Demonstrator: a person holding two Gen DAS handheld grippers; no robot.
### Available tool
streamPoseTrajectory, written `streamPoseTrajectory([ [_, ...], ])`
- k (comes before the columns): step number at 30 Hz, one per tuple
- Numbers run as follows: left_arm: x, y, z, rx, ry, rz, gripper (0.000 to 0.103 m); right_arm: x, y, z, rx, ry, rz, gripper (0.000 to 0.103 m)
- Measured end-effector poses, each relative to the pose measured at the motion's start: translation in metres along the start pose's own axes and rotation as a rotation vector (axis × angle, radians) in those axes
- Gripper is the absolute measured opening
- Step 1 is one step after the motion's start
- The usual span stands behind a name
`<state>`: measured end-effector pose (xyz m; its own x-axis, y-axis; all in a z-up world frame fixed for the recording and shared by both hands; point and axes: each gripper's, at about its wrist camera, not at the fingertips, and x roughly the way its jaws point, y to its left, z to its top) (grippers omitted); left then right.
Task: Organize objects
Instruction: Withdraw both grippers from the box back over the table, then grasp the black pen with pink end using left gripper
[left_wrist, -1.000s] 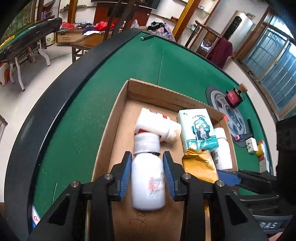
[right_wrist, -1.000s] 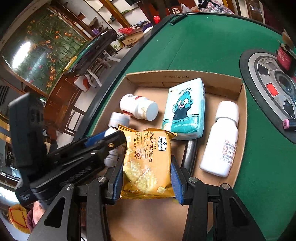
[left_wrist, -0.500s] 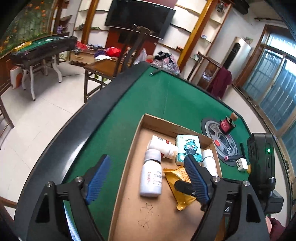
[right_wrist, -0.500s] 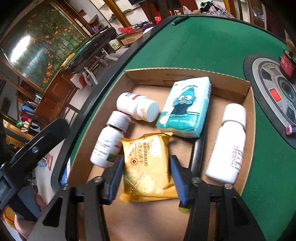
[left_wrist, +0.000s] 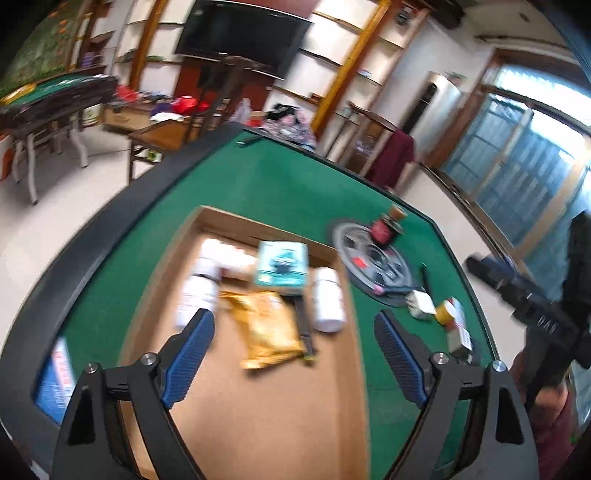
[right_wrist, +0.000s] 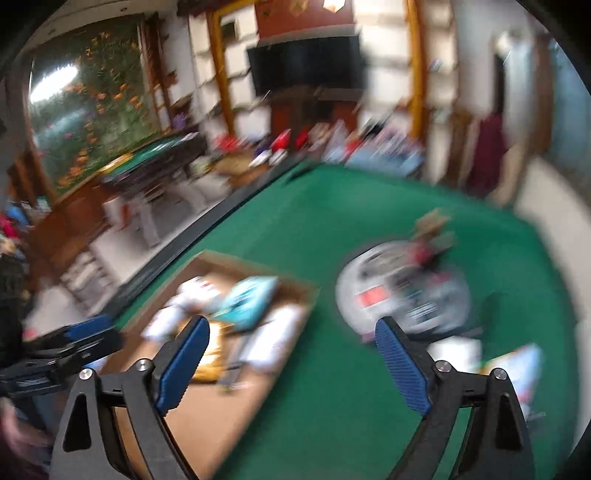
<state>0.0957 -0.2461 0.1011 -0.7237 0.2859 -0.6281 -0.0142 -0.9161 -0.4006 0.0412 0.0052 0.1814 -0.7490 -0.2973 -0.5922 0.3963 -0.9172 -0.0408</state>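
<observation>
Left wrist view: left claw spread wide, empty, above the cardboard box on the green desk; cracker packet, white bottles and tissue pack lie inside. Right wrist view (blurred): right claw likewise apart, empty, over the desk beside the box.

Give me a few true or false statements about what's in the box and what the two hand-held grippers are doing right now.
1. The left hand-held gripper is open and holds nothing. True.
2. The right hand-held gripper is shut on the cracker packet. False: it is open and empty, and the packet lies in the box.
3. The teal tissue pack lies in the box. True.
4. The box is on the floor. False: it sits on the green table.
5. The small red jar is in the box. False: it stands outside, on the round panel.
</observation>
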Motion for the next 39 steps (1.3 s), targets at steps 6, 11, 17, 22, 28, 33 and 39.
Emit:
streamPoseTrajectory([
  [6,0.035,-0.055,-0.016,-0.004,0.086,-0.183,0.099,-0.022,-0.083,-0.030,0.025,-0.008,-0.326,0.103],
  [11,0.072,-0.091,-0.037,0.000,0.222,-0.289,0.099,-0.007,-0.200,-0.083,0.416,0.132,-0.301,0.103],
  [17,0.089,-0.139,-0.043,0.177,0.197,-0.230,0.099,-0.002,-0.265,-0.120,0.634,0.074,-0.295,0.103],
  [22,0.116,-0.182,-0.037,0.433,0.173,-0.133,0.099,0.004,-0.291,-0.137,0.686,0.032,-0.251,0.103],
  [28,0.187,-0.208,-0.015,0.742,0.207,0.038,0.090,0.003,-0.309,-0.156,0.803,-0.007,-0.143,0.103],
  [33,0.251,-0.204,-0.010,0.778,0.342,0.030,0.069,0.003,-0.318,-0.161,0.871,-0.027,-0.096,0.103],
  [39,0.282,-0.204,-0.008,0.734,0.409,-0.030,0.068,0.020,-0.314,-0.155,0.835,0.012,-0.075,0.103],
])
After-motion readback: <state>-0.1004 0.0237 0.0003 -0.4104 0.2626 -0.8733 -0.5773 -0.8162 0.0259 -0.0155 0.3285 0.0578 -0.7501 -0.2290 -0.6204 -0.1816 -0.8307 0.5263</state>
